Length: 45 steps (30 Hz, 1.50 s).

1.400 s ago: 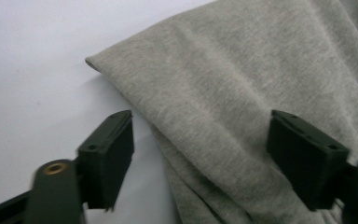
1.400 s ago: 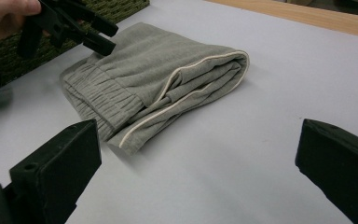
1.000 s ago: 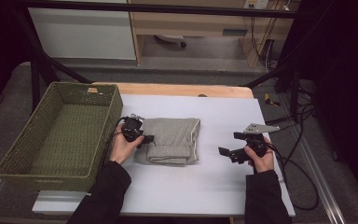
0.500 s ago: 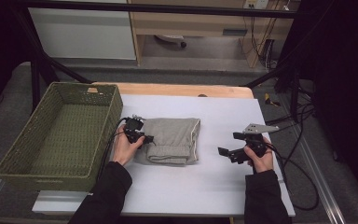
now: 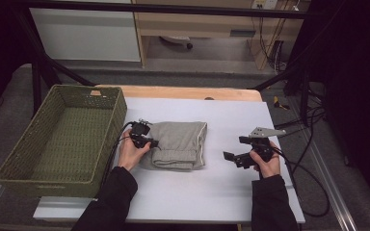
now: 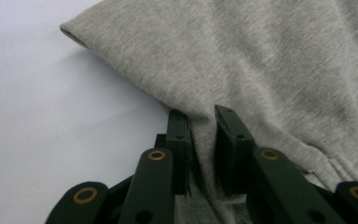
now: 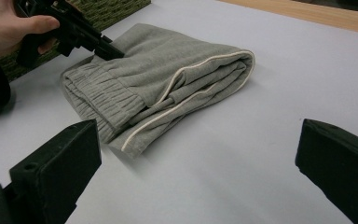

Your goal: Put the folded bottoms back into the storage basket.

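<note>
Left hand-held gripper [image 6: 200,135] pinches the grey trousers' [image 6: 270,70] edge; right hand-held gripper [image 7: 196,163] gapes wide, empty.

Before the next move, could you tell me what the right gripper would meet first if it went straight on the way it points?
Probably the folded grey trousers: the right gripper, jaws wide open, points at them across bare table, still apart from the cloth.
</note>
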Tool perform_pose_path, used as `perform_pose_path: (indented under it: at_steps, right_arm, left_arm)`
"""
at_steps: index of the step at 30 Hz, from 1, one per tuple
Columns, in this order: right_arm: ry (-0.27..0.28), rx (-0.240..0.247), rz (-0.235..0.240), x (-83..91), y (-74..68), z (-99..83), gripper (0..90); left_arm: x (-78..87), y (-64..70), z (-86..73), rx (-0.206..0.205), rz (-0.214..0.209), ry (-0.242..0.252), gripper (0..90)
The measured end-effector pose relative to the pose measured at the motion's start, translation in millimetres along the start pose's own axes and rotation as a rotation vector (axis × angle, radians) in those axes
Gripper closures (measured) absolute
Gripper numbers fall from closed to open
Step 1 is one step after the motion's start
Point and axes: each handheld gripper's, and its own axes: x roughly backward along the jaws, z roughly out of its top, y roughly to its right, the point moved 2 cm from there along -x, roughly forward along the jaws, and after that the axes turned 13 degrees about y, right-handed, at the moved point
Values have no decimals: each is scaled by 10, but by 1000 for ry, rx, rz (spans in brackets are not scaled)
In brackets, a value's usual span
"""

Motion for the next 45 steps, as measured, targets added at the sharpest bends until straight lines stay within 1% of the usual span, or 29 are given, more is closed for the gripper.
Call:
perform_pose_path:
  at_steps: [3,4,6,11,12,14,15,20,23,26,28,29,31,32,33,34,37,42,45]
  right_arm:
    - [0,0,-1,-15,-10,2,8]
    - [-1,2,1,-23,-14,3,8]
    - [-4,4,-3,-64,-36,14,8]
    - [-11,2,-11,-137,-72,31,8]
    - [-18,4,-18,-179,-91,39,8]
    - [-21,9,-24,-201,-97,44,8]
    - [-27,13,-33,-248,-108,54,8]
    - [-34,9,-41,-339,-132,70,8]
    - [-55,7,-63,-431,-155,73,8]
    - [-58,8,-71,-466,-158,84,8]
    - [-48,-2,-68,-492,-161,100,8]
    - [-43,2,-66,-505,-158,108,8]
    - [-41,-4,-72,-533,-163,126,8]
    - [-43,-8,-76,-550,-168,134,8]
    - [-47,-1,-76,-568,-168,142,8]
    - [-50,1,-85,-602,-179,161,9]
    - [-55,5,-83,-648,-195,178,9]
    - [-63,5,-92,-725,-199,176,8]
    - [-76,4,-107,-790,-191,173,10]
  left_arm:
    - [-4,23,-2,-25,12,1,762]
    - [-7,30,-2,-28,17,0,762]
    - [-11,37,0,-28,22,-2,764]
    - [-11,23,-4,-23,10,-2,768]
    - [-13,24,-4,-32,8,-1,769]
    - [-14,24,-5,-34,8,-1,770]
    - [-13,23,-6,-36,5,-1,770]
    - [-15,28,-7,-39,5,0,771]
    - [-15,24,-8,-41,2,1,772]
    - [-16,25,-7,-41,1,0,772]
    - [-16,27,-9,-45,2,2,771]
    - [-16,28,-10,-48,3,3,772]
    - [-16,30,-10,-52,5,2,772]
    - [-16,31,-11,-53,5,2,772]
    - [-16,31,-11,-53,5,2,772]
    - [-15,33,-11,-55,6,2,772]
    - [-16,30,-10,-56,3,1,771]
    - [-16,32,-11,-61,3,2,771]
    - [-17,33,-12,-60,3,4,771]
